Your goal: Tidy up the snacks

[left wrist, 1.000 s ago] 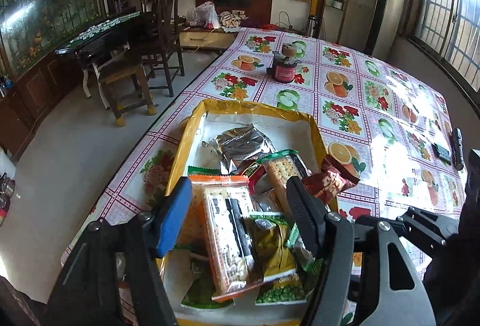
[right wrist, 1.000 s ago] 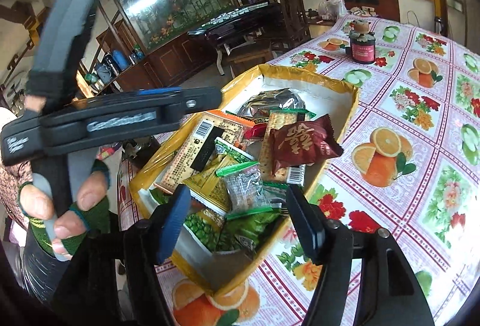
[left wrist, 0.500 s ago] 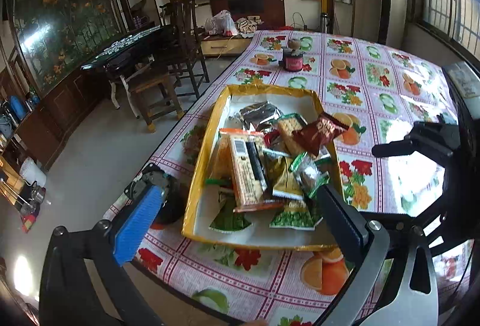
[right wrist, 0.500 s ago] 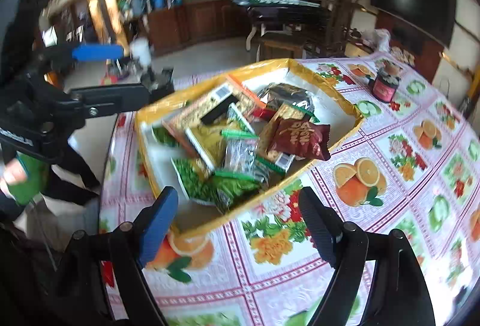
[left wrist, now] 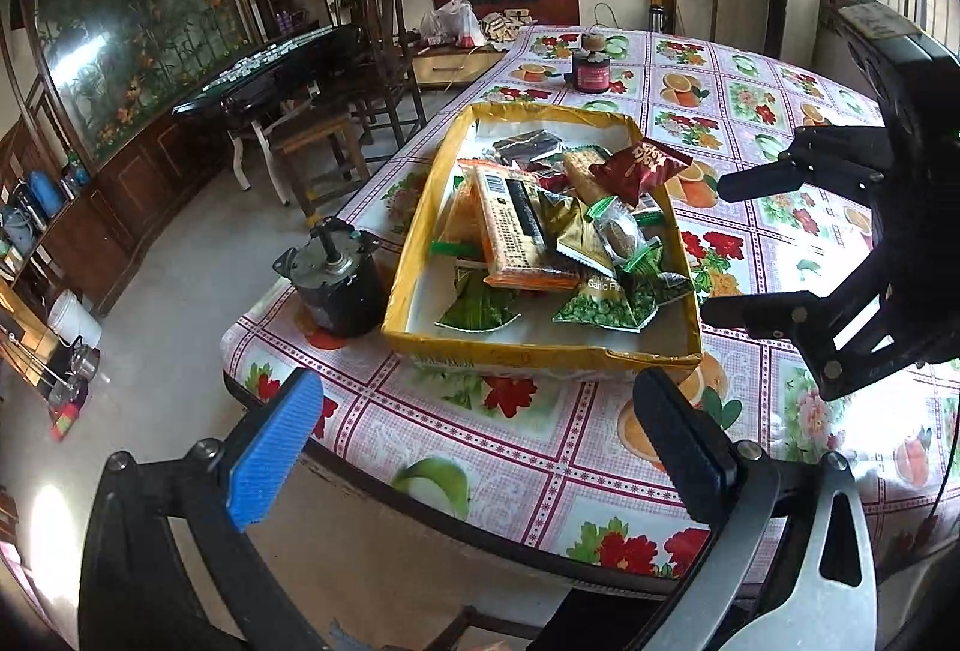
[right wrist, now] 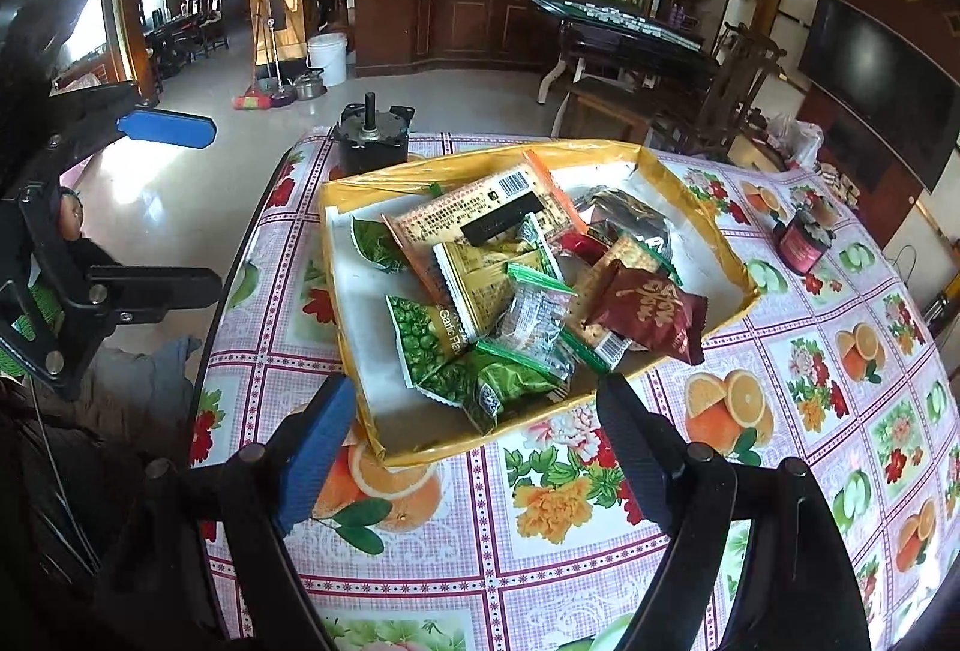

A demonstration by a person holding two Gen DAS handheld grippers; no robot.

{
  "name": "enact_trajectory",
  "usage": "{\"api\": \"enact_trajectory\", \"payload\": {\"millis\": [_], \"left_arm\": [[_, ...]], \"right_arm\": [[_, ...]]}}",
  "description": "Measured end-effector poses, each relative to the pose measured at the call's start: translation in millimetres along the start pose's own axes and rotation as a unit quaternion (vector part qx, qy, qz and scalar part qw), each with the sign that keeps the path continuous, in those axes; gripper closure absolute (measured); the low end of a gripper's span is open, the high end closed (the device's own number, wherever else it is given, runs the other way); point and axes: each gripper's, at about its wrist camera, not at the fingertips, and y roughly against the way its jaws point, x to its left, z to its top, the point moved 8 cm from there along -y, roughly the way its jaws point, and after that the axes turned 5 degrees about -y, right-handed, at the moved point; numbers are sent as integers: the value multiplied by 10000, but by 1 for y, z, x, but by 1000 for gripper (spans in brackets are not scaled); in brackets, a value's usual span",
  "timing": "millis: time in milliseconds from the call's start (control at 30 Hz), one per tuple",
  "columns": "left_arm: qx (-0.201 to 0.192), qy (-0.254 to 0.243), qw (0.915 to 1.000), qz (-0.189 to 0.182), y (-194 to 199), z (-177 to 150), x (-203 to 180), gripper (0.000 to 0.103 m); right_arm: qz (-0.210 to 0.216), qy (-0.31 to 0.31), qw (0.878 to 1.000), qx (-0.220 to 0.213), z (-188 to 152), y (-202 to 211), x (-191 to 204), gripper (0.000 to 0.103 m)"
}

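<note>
Both pairs of tongs hang over the near edge of the table [left wrist: 540, 447], which wears a glossy oilcloth printed with oranges, flowers and apples. The left tongs [left wrist: 480, 441] stand spread wide, blue pad on one side, black pad on the other, with nothing between them but tablecloth. Just ahead of them sits the shallow yellow cardboard tray [left wrist: 540, 357] with a white floor, its near wall facing the tips.

The right tongs [right wrist: 474, 441] are open too, a little less broadly, and empty; the tray's near corner [right wrist: 420, 450] lies right ahead between their tips, not touched by either pad.

Inside the tray, the snacks are heaped together. A long orange cracker packet with a barcode [left wrist: 516, 225] lies on top toward the left tongs' blue side. A dark red foil packet with gold lettering [right wrist: 648, 315] rests against the tray's wall on the right tongs' black-pad side. Green pea packets [right wrist: 432, 345] sit nearest the right tongs, with a clear wrapper with green ends [right wrist: 534, 315] atop the pile and a gold foil packet [right wrist: 486, 279] behind it.

Beyond the tray's corner, off the left tongs' blue side, stands a black cylindrical electric motor with a stub shaft [left wrist: 336, 279]. Far past the tray, a small dark red jar [left wrist: 591, 72] stands alone.
</note>
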Motion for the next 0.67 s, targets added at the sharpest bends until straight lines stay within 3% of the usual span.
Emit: {"api": "enact_trajectory", "payload": {"millis": [433, 667], "left_arm": [[2, 110, 9999, -28, 6, -1, 3, 0], [-199, 146, 9996, 107, 12, 5, 9, 0]], "right_arm": [[210, -141, 9995, -189, 9, 6, 2, 21], [256, -176, 9993, -215, 12, 6, 6, 21]]}}
